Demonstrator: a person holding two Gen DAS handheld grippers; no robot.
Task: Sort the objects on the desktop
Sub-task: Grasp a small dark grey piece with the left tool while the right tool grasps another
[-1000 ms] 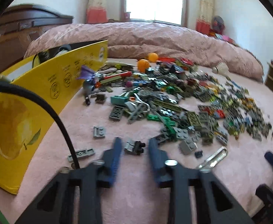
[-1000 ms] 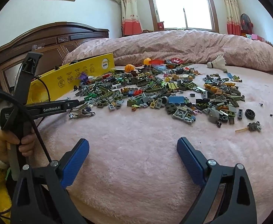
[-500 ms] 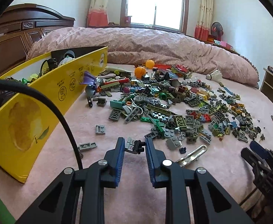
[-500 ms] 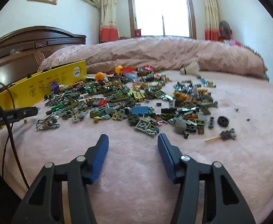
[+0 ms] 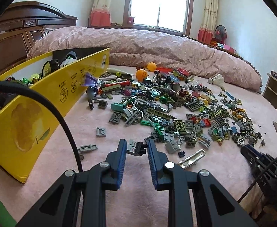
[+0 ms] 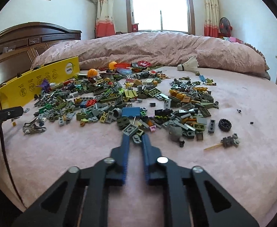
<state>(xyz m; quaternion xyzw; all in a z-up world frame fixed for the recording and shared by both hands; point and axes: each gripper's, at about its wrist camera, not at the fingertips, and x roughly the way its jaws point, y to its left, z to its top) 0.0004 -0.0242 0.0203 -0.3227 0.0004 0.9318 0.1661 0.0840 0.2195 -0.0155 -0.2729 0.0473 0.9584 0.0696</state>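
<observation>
A dense pile of small building bricks [image 6: 130, 104] is lying spread across the pink bed [image 6: 81, 151], with two orange balls [image 5: 142, 73], a shuttlecock [image 6: 190, 64] and a black wheel [image 6: 224, 124] around its edges. A yellow box [image 5: 43, 109], already holding some pieces, is standing along the pile's left side. The left claw [image 5: 137, 147] is gripping a small grey-and-black piece [image 5: 137, 148] between its narrowly parted pads, just beside a metal clip [image 5: 192, 157]. The right claw [image 6: 136, 138] is standing nearly closed at the pile's near edge, with a small grey brick [image 6: 137, 138] between its tips; whether the pads are pressing it is hard to make out. The box contents are partly hidden.
</observation>
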